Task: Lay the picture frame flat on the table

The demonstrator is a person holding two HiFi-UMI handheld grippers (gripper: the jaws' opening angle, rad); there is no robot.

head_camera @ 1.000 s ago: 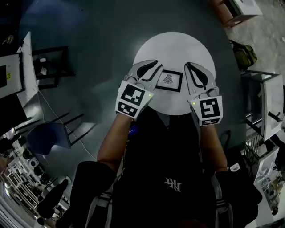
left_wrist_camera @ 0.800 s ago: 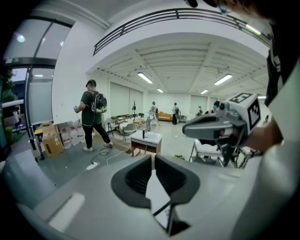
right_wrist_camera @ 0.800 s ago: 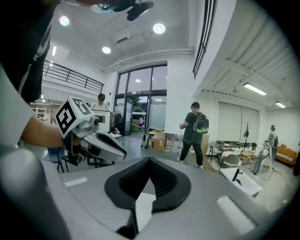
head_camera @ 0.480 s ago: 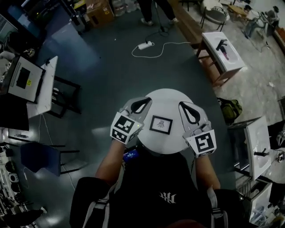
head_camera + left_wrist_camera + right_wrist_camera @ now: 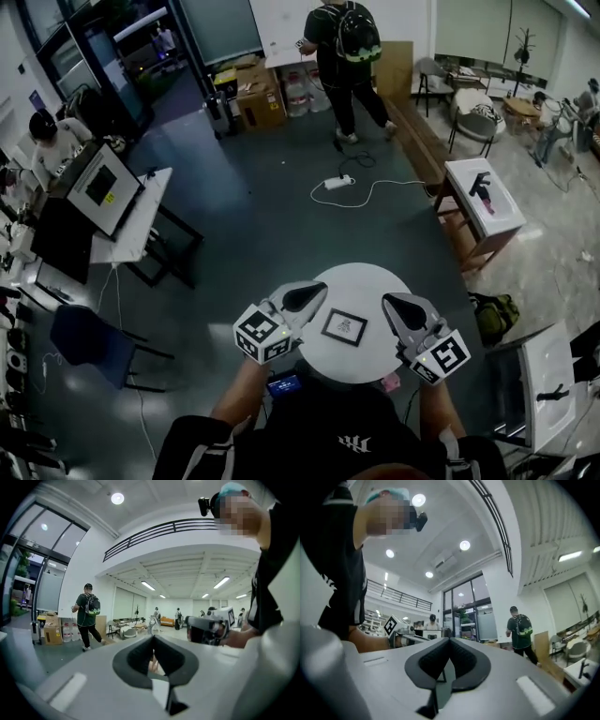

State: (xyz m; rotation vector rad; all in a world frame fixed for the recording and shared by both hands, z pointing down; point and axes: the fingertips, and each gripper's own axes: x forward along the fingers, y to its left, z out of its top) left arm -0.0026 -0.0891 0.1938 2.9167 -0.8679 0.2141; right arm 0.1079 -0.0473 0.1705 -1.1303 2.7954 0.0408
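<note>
The black picture frame [image 5: 344,326] lies flat, face up, in the middle of the small round white table [image 5: 361,281]. My left gripper [image 5: 317,291] is held over the table's left edge, shut and empty, apart from the frame. Over the right edge my right gripper [image 5: 391,302] is likewise shut with nothing in it. In the left gripper view the closed jaws [image 5: 153,640] point level across the room, with the right gripper [image 5: 209,626] in sight. The right gripper view shows its own closed jaws [image 5: 449,641] and the left gripper [image 5: 396,631] beyond; the frame is not seen there.
A person with a backpack [image 5: 342,42] stands at the far side. A power strip and white cable [image 5: 342,183] lie on the floor. A desk with a monitor [image 5: 103,197] stands left, a blue chair [image 5: 84,339] near left, a white-topped bench [image 5: 483,208] right, a green bag [image 5: 492,316] beside the table.
The head view has swung up to take in much more of the room. Both grippers have drawn away from the frame's sides, and the left jaws have closed.
</note>
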